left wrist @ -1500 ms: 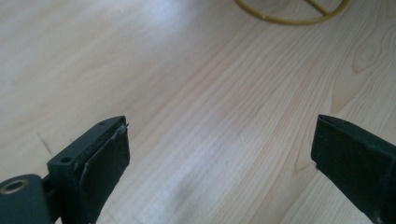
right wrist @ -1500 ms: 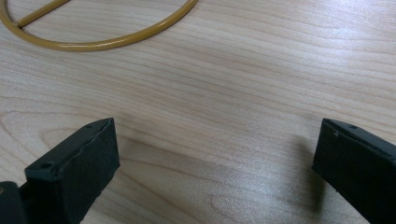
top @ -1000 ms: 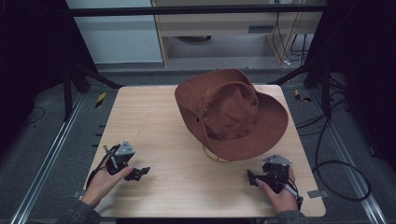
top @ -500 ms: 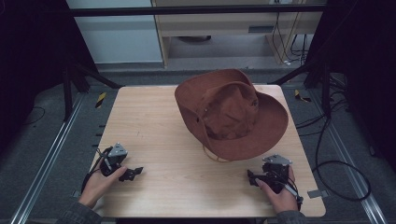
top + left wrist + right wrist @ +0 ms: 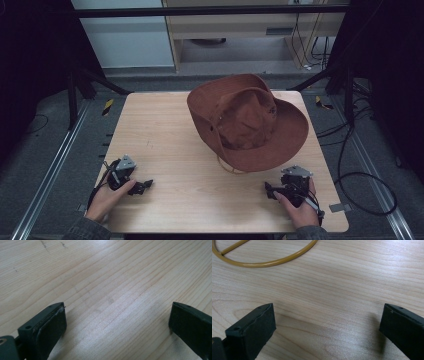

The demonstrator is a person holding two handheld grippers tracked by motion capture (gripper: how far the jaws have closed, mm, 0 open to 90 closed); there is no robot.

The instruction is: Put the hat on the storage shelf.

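Observation:
A brown wide-brimmed hat (image 5: pixel 247 120) rests on the wooden table (image 5: pixel 165 130), right of centre, its brim tipped up at the back. A tan cord loop (image 5: pixel 227 167) hangs out below its front brim; the cord loop (image 5: pixel 262 261) curves across the top of the right gripper view. My left gripper (image 5: pixel 141 187) lies at the front left of the table, held by a hand, jaws wide apart over bare wood. My right gripper (image 5: pixel 268 191) sits at the front right, just below the hat's brim, open with nothing between its jaws.
The table edges are close to both hands at the front. Black frame bars (image 5: pixel 100 80) and cables (image 5: pixel 360 180) surround the table on the grey floor. A cabinet (image 5: pixel 235 25) stands behind.
My left hand and gripper have drawn back slightly toward the front left edge. The right gripper and the hat have stayed in place.

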